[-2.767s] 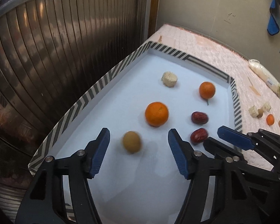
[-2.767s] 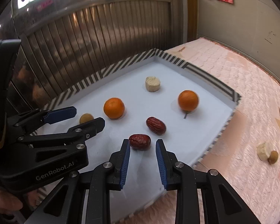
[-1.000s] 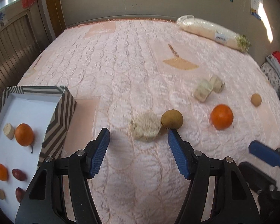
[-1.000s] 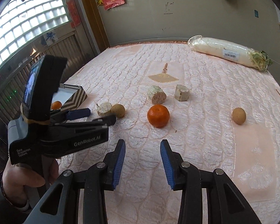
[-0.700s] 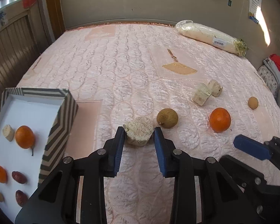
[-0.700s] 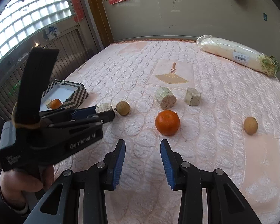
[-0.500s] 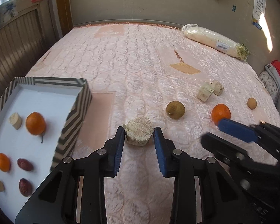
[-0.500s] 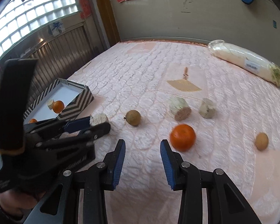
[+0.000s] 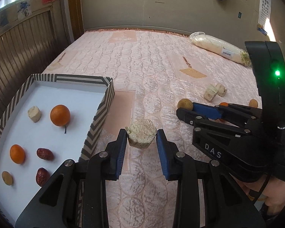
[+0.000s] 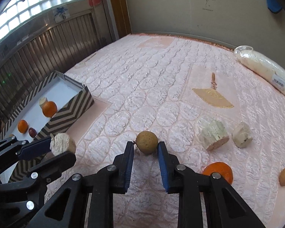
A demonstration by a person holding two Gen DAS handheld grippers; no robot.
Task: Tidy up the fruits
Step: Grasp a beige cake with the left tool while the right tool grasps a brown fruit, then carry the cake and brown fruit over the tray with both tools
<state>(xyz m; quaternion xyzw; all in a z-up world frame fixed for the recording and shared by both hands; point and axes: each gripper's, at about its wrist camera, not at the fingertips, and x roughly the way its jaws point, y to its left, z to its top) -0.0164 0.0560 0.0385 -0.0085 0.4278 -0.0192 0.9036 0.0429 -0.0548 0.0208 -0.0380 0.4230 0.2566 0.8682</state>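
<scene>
Left gripper (image 9: 142, 137) clamps a pale corn-cob chunk (image 9: 141, 135), cut face up, just beside the striped tray (image 9: 102, 112); right gripper (image 10: 146, 146), jaws just closing, pinches a round brown longan-like fruit (image 10: 146, 142) farther from the tray.

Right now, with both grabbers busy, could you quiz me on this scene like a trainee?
1. True or false: the left gripper is shut on the pale cut chunk.
2. What does the right gripper hold: A an orange, B the round brown fruit, C a red date?
3. How many red dates lie in the striped box?

Key: 1 true. 2 B. 3 two.
</scene>
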